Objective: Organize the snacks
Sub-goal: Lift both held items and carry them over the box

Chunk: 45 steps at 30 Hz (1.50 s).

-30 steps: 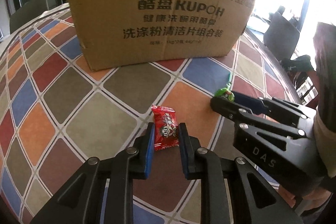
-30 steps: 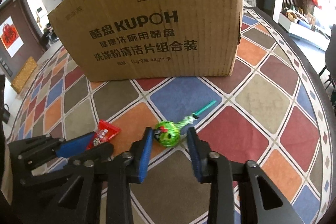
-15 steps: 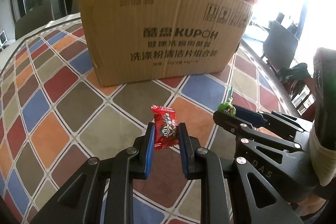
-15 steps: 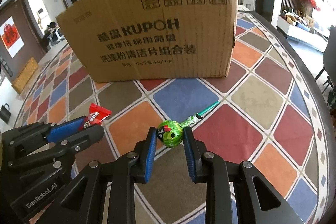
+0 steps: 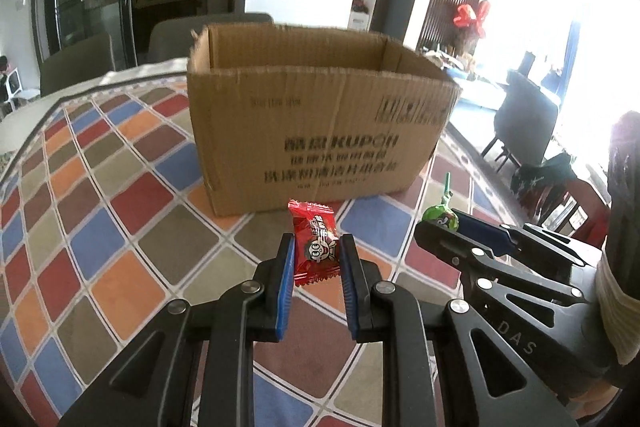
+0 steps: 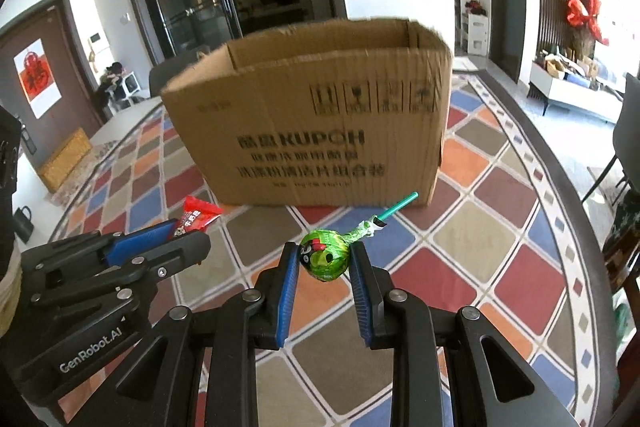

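So, two snacks are seen here, one per gripper, plus one cardboard box. The red candy packet (image 5: 314,243) is clamped between the blue pads of the left gripper (image 5: 315,259), jaws drawn in narrow on its lower half. The packet is held with its long axis roughly upright in the left wrist view, crimped top edge pointed toward the box, printed cartoon face turned to the camera. It is held clear above the table.

The green lollipop (image 6: 325,255) is pinched by its round head in the right gripper (image 6: 325,263), jaws also narrow and pressed on both sides of the wrapper. Its teal stick (image 6: 400,206) is pointed away from the camera and up to the right, toward the box's near right corner, so the long axis is run diagonally. It is lifted off the table too.

The two grippers are held side by side, near each other but apart. The open-topped cardboard box (image 5: 320,131) is set just beyond them on the tablecloth (image 5: 100,227) patterned in coloured diamonds; its inside cannot be made out.
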{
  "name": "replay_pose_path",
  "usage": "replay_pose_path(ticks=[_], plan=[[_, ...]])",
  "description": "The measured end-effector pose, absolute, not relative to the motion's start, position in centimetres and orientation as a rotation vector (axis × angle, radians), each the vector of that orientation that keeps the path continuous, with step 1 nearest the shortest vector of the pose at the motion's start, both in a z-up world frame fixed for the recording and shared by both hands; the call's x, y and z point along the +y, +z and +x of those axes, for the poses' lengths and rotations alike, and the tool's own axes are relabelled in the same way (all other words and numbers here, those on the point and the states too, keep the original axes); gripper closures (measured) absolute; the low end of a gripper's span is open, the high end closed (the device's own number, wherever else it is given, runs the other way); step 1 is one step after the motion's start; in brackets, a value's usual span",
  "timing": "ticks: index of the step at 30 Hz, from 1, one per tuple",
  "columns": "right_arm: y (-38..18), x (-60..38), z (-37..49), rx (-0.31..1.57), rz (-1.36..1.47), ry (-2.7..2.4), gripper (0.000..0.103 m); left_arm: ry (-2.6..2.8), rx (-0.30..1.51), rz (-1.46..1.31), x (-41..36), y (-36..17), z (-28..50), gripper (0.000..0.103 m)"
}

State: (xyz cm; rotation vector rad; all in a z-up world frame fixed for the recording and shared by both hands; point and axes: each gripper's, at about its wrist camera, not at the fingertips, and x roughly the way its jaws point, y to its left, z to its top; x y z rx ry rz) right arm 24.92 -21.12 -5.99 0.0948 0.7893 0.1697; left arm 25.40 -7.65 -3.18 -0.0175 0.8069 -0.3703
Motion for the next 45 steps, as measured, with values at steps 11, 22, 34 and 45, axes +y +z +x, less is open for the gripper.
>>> replay_pose_path(ticks=[11, 22, 34, 45], plan=[[-2.0, -21.2, 24.9, 0.688, 0.089, 0.169, 0.076, -0.352, 0.683, -0.008, -6.9, 1.0, 25.7, 0.081], [3.0, -20.9, 25.8, 0.566, 0.044, 0.161, 0.076, -0.342, 0.591, 0.001, -6.5, 5.0, 26.9, 0.081], [6.4, -20.6, 28.4, 0.523, 0.010, 0.163, 0.076, -0.342, 0.562, 0.010, -6.7, 8.2, 30.1, 0.081], [7.7, -20.7, 32.0, 0.556, -0.012, 0.143, 0.076, -0.336, 0.637, -0.002, -7.2, 8.4, 34.7, 0.081]])
